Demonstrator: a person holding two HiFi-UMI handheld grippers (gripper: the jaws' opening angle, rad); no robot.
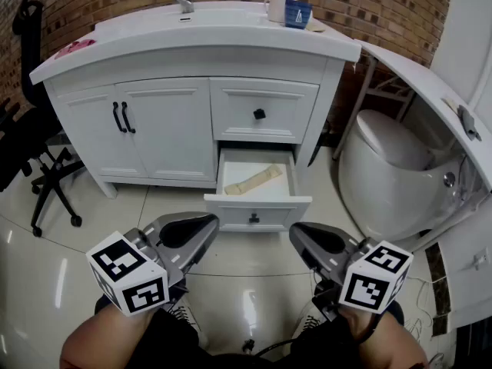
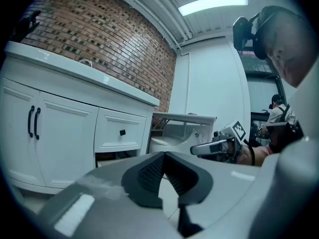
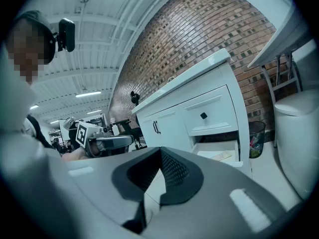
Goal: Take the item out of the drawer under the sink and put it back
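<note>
The lower drawer (image 1: 257, 206) under the sink stands pulled open in the white vanity (image 1: 161, 125). Inside it lies a flat tan item (image 1: 254, 181), also seen in the right gripper view as a tan item (image 3: 225, 157). My left gripper (image 1: 206, 223) hovers over the floor in front of the drawer, to its left, shut and holding nothing. My right gripper (image 1: 297, 234) hangs level with it to the right, also shut and holding nothing. In their own views the left gripper (image 2: 163, 156) and right gripper (image 3: 160, 151) show pads meeting at the tips.
The upper drawer (image 1: 261, 112) and the double doors (image 1: 123, 118) are closed. A white toilet (image 1: 392, 175) stands right of the vanity. A black office chair (image 1: 34, 152) is at the left. A blue cup (image 1: 297, 12) and a soap bottle sit on the countertop.
</note>
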